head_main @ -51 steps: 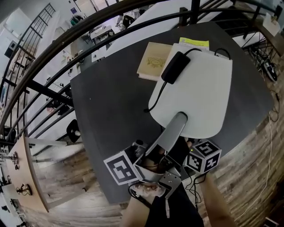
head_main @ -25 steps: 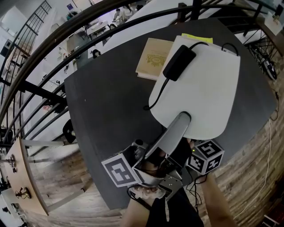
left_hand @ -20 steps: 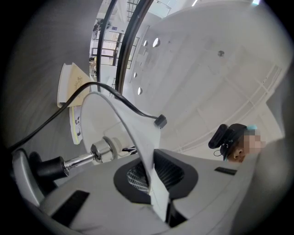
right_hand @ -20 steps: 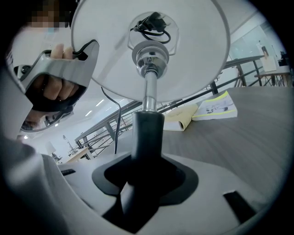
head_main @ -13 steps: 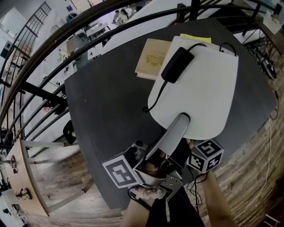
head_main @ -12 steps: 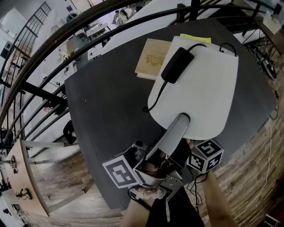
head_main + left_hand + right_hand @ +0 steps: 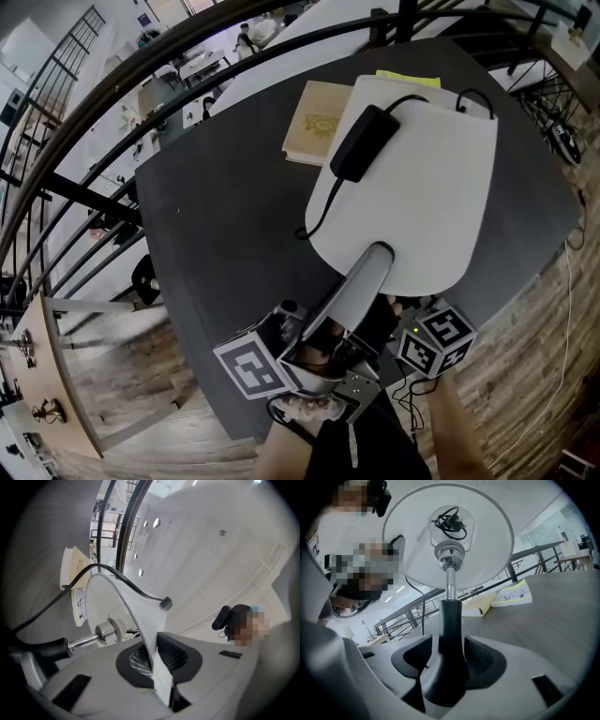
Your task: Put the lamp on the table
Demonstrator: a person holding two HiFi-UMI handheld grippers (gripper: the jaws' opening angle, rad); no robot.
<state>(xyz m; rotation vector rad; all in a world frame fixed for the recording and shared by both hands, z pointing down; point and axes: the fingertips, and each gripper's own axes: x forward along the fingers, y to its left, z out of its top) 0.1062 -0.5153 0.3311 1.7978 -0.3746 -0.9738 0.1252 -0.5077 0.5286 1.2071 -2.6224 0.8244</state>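
Note:
The lamp's white shade (image 7: 412, 187) hangs over the dark table (image 7: 234, 216), with a black power adapter (image 7: 352, 143) and its cable (image 7: 323, 202) lying on top. My left gripper (image 7: 157, 667) is shut on the shade's thin rim (image 7: 136, 616); in the head view it reaches up to the rim's near edge (image 7: 375, 255). My right gripper (image 7: 450, 667) is under the shade, and only its marker cube (image 7: 436, 339) shows from above. Its jaws are opening around the lamp's black stem (image 7: 451, 634), with gaps on both sides. The lamp's foot is hidden.
A tan book (image 7: 317, 124) and a yellow-edged leaflet (image 7: 408, 79) lie at the table's far side, partly under the shade. A dark metal railing (image 7: 94, 103) curves round the table's left and back. Wooden floor (image 7: 112, 375) lies below the near table edge.
The right gripper's cube has dropped slightly and turned. The shade and adapter have shifted a little to the left in the head view. The left gripper keeps its hold on the rim.

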